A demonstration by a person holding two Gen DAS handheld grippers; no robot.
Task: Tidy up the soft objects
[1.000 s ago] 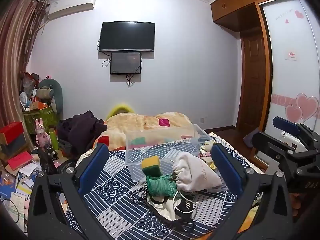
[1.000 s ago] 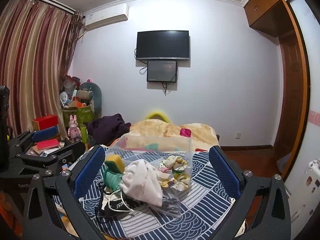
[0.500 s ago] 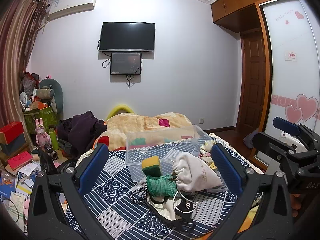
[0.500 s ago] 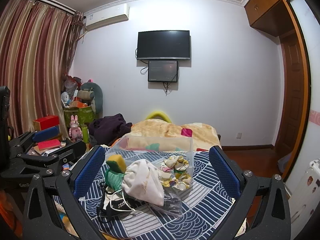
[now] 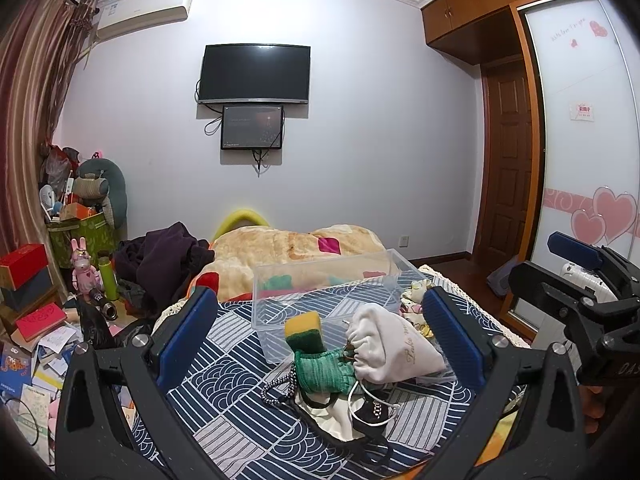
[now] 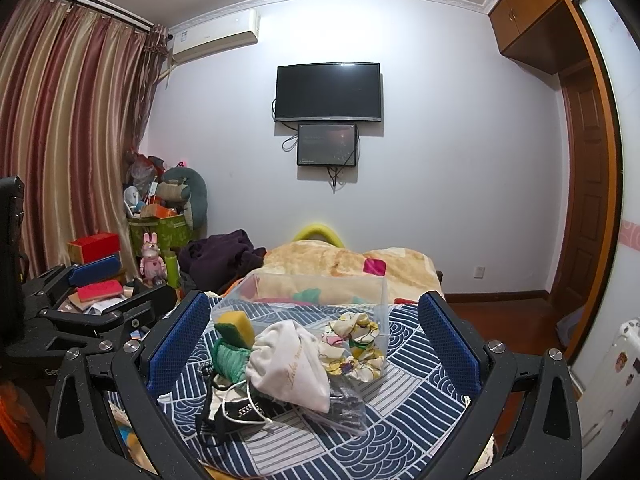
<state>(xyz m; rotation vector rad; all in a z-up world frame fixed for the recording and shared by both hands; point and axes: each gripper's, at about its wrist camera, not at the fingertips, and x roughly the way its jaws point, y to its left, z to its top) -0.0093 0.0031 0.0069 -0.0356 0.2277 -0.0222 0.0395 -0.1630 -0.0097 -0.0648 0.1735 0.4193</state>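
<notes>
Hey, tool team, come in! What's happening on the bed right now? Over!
Both tools open, holding nothing: left tool, right tool. Soft pile, white pouch on top, sits before the clear bin. Black cords tangled underneath.

The green knit [image 5: 322, 370] lies partly under the white pouch [image 5: 394, 350], which also covers part of the floral cloth [image 6: 354, 346]. The pouch's gold writing is too small to read (both views). The bed [image 5: 224, 384] is cut off at the lower edge.

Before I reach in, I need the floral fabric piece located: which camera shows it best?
The right wrist view: the floral fabric piece shows whole beside the white pouch. The left wrist view shows only a sliver behind a finger.
</notes>
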